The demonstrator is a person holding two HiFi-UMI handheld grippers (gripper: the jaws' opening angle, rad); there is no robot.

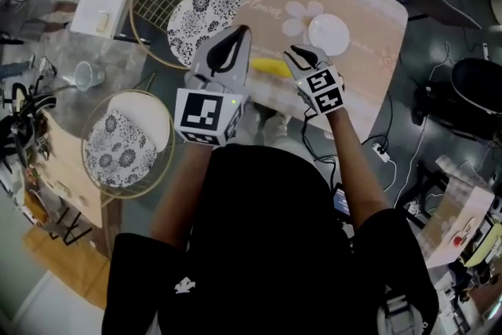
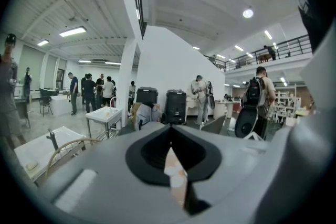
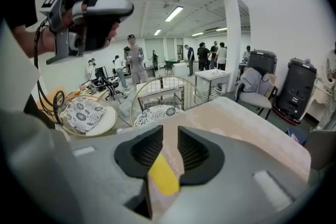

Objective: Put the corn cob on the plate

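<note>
1. A person in a black top stood over a table [image 1: 369,51] draped in a beige cloth, with a two-jaw gripper in each hand, seen from the head camera.
2. The corn cob [image 1: 269,67] lay on the cloth near the table's front edge. It was well apart from the round white plate [image 1: 328,34], which sat further back beside a printed flower.
3. The right gripper [image 1: 298,52] pointed down at the table just beside the cob's end. In its own view the jaws stood a little apart, with the yellow cob visible through the gap below them. The ribbed pads did not press on the cob, so the gripper held nothing.
4. The left gripper [image 1: 238,35] hung over the table's edge on the cob's other side. Its own view showed the jaw tips closed together with nothing between them and only a sliver of patterned cloth in the opening behind.
5. Cursive script printed on the cloth [image 1: 259,6] appeared to read "Flower".
6. Each gripper carried a cube with black-and-white square markers, and no other lettering could be read.
7. Two round wire chairs with black-and-white floral cushions [image 1: 202,21] stood to the left of the table, with a clear plastic cup [image 1: 86,75] on the floor near them.
8. In the gripper views, people stood in groups at the far side of a large white hall.
</note>
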